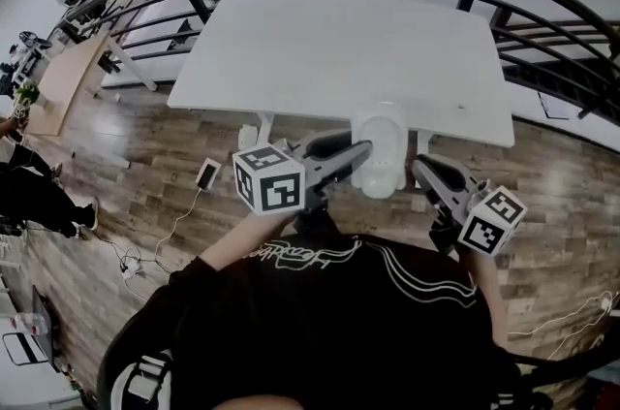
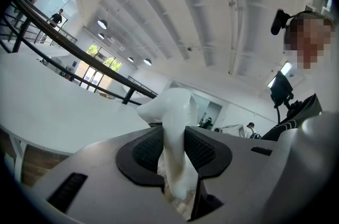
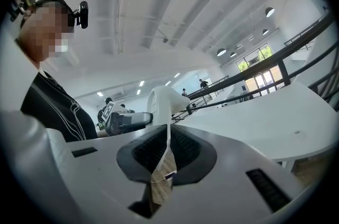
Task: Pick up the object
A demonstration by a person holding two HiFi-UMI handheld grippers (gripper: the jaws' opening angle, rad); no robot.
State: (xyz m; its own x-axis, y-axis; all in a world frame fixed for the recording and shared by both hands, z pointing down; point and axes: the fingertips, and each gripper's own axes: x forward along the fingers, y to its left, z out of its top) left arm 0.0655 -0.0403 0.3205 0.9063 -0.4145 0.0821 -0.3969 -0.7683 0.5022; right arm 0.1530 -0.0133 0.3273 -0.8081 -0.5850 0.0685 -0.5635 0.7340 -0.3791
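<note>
Left claw point(image 2: 174, 138) is pinching the white object point(image 2: 170, 112). Both pads press on its narrow part, and its rounded end sticks out past the tips. From my head view it's held between the two claws, by the near edge of the white table point(image 1: 339, 49). Right claw point(image 3: 168, 135) has its jaws pressed almost together, just a thin slit with nothing in it. The object sits just beyond that claw's tips; I can't tell if they touch.
</note>
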